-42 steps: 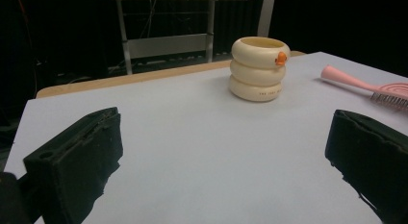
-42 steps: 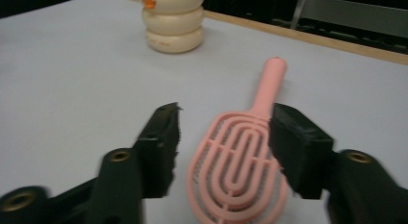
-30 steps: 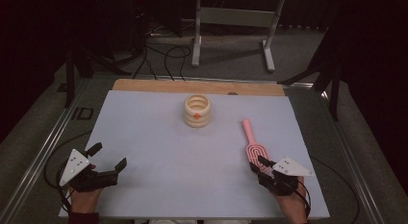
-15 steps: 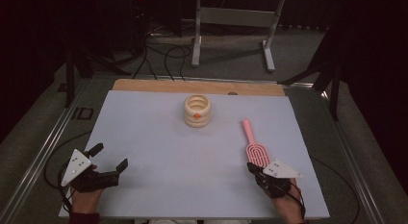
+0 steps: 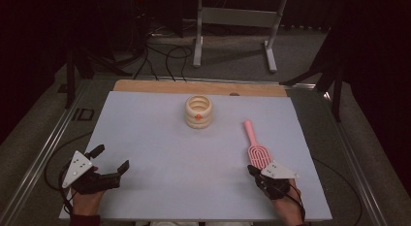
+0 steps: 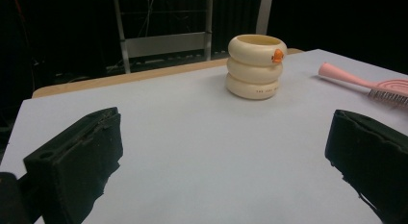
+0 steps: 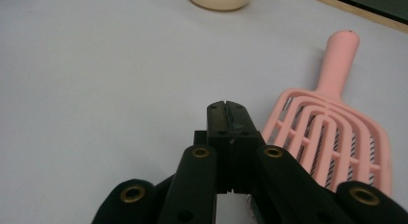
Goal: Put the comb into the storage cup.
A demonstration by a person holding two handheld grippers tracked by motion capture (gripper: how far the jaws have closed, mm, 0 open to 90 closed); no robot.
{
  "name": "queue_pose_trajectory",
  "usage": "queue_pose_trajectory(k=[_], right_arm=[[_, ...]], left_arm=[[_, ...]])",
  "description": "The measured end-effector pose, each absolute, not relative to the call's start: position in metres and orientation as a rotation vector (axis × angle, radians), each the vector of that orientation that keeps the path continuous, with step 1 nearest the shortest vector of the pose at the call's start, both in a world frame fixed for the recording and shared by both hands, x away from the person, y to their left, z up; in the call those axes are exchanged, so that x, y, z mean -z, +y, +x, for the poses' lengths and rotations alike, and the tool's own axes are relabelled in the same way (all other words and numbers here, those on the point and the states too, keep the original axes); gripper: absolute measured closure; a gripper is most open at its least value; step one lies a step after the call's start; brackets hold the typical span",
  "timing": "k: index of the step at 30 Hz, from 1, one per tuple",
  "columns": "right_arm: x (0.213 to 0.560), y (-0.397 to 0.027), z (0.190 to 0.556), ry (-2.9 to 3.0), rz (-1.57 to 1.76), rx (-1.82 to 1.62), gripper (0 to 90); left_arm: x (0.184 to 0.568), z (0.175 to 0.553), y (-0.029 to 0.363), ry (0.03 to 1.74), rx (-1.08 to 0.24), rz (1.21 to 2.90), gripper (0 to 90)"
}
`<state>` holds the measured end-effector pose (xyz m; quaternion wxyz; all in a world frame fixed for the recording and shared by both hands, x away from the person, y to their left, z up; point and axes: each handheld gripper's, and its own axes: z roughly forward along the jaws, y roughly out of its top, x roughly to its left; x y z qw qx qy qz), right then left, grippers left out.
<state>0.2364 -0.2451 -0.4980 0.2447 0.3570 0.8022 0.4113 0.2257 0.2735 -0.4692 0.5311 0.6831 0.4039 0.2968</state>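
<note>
Since a second ago, right gripper (image 5: 257,171) is closing its jaws on nothing and settling just beside the pink hairbrush (image 5: 257,147), head end at its one o'clock; left gripper (image 5: 107,160) is idling open-jawed, brush lying at two o'clock from it. Brush is looking light, stiff, slick plastic: grip the slim handle. Beyond, ringed cup (image 5: 198,111) is standing apart, leaving the mat (image 5: 160,138) roomy.

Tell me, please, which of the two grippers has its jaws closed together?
The right gripper, beside the pink hairbrush: its black jaws meet with nothing between them. The left gripper has its jaws spread wide apart over the bare white table.
</note>
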Motion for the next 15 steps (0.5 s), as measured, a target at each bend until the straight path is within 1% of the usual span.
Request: queue_pose_trajectory(k=[15], right_arm=[[0.507, -0.243, 0.2401, 2.22, 0.988, -1.063, 90.0]], left_arm=[[0.4694, 0.2256, 0.2731, 0.963, -0.706, 1.629, 0.3]])
